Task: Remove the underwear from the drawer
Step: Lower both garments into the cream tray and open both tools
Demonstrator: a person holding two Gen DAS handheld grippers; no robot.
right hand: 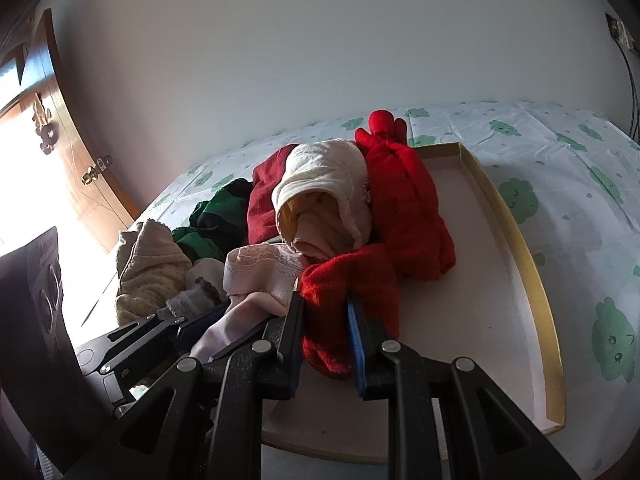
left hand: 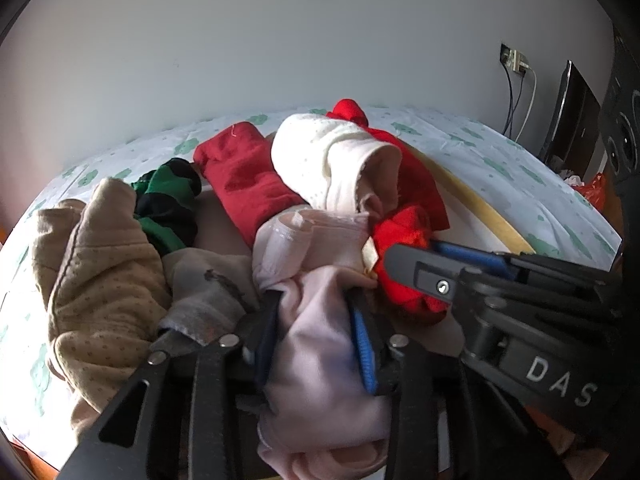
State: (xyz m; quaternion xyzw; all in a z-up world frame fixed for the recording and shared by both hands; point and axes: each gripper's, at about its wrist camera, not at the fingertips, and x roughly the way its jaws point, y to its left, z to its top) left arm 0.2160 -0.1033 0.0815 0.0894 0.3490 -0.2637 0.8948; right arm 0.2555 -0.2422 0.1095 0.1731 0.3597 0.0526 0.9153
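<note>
A heap of underwear lies in a shallow white drawer with a gold rim (right hand: pixel 532 272) set on a bed. My left gripper (left hand: pixel 314 300) is shut on a pale pink piece of underwear (left hand: pixel 316 344), which bulges between both pads. In the right wrist view the left gripper (right hand: pixel 248 312) shows at the lower left with that pink cloth. My right gripper (right hand: pixel 325 308) is shut on a bright red piece (right hand: pixel 348 276) at the front of the heap. It also shows in the left wrist view, where the right gripper (left hand: pixel 416 252) meets the red piece (left hand: pixel 404 232). A rolled cream piece (right hand: pixel 324 184) tops the heap.
Also in the heap are a dark red piece (left hand: pixel 244 176), a green and black one (left hand: pixel 168 200), a beige dotted one (left hand: pixel 100 280) and a grey one (left hand: pixel 200 292). The bedsheet (right hand: pixel 560 168) has green prints. A black speaker (left hand: pixel 624 140) and a cabled wall socket (left hand: pixel 516 62) stand at the right, a door (right hand: pixel 60 160) at the left.
</note>
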